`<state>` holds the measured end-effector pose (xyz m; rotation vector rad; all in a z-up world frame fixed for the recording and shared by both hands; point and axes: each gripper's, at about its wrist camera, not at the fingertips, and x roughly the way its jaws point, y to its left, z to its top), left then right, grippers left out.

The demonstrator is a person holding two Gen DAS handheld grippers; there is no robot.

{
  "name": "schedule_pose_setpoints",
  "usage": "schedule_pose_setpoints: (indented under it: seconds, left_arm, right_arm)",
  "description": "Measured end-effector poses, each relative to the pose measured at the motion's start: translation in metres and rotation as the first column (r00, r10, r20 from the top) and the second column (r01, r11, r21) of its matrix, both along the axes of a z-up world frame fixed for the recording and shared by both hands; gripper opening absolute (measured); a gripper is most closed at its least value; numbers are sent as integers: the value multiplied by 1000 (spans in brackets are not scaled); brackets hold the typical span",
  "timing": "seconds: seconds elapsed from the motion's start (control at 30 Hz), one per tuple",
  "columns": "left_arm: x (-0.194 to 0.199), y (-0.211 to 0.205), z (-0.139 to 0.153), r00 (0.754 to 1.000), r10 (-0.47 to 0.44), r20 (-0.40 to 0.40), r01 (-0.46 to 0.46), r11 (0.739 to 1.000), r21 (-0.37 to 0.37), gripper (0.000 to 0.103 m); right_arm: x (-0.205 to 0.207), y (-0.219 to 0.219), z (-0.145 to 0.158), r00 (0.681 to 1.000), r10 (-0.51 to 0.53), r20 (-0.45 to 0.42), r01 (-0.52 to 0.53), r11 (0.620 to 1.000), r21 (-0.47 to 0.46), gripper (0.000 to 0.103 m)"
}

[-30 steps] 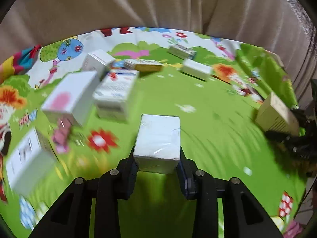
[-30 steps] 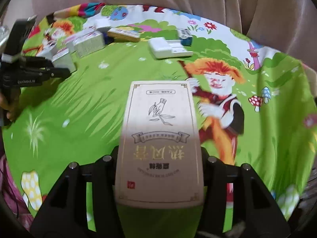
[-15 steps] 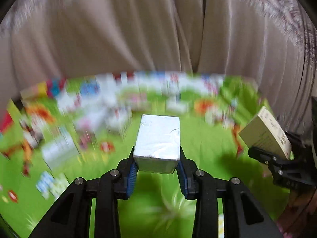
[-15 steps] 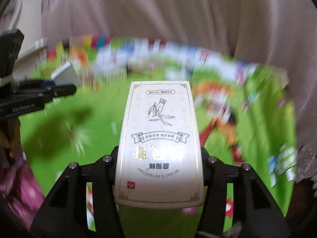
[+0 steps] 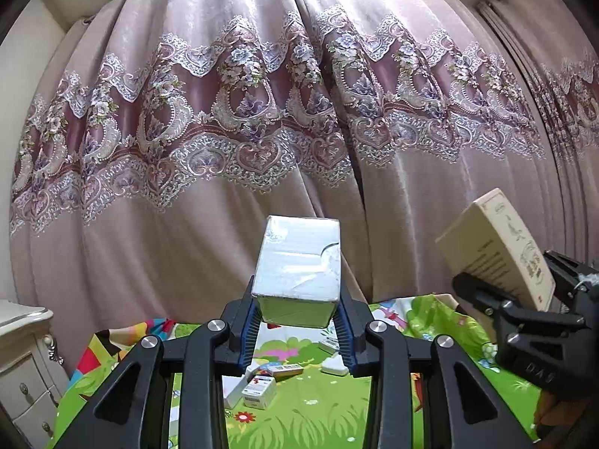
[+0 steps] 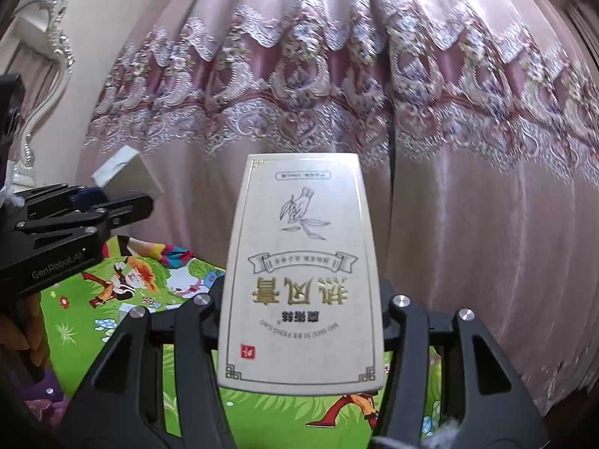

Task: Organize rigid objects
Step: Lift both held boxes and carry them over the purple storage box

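My left gripper (image 5: 298, 331) is shut on a small silver-white box (image 5: 299, 262) and holds it high above the mat, tilted up toward the curtain. My right gripper (image 6: 301, 321) is shut on a flat cream box with gold Chinese lettering (image 6: 301, 273), also raised. Each gripper shows in the other's view: the right one with the cream box (image 5: 498, 247) at the right of the left wrist view, the left one with the silver box (image 6: 127, 176) at the left of the right wrist view. Several small boxes (image 5: 260, 389) lie on the green cartoon mat (image 5: 318, 411) below.
A pink curtain with lace trim (image 5: 262, 131) fills the background in both views. A white drawer cabinet (image 5: 22, 366) stands at the left edge. A white ornate mirror frame (image 6: 48, 67) is at the upper left of the right wrist view.
Both grippers have risen and tilted upward with their boxes. The views swung from the mat to the curtain. The boxes on the mat now sit low in the left view.
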<state>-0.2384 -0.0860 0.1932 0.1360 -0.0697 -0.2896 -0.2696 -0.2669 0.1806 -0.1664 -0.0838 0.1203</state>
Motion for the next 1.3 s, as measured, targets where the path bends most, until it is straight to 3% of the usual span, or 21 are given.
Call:
schedule_pose_setpoints:
  seconds: [0.4, 0.8, 1.1, 1.3]
  left_arm:
    - [-15, 28, -17, 996, 33, -85, -35, 999, -25, 37]
    - [-34, 87, -31, 979, 148, -142, -157, 986, -61, 37]
    - [-49, 148, -41, 932, 257, -254, -291, 950, -108, 37]
    - [-66, 196, -53, 886, 332, -323, -395, 906, -154, 37]
  right_arm:
    - [-10, 24, 9, 994, 104, -23, -105, 994, -23, 56]
    - [-19, 69, 13, 969, 241, -50, -244, 967, -73, 56]
    - [-13, 123, 10, 899, 409, -156, -427, 897, -112, 56]
    - [-13, 171, 4, 820, 521, -238, -561, 814, -149, 56]
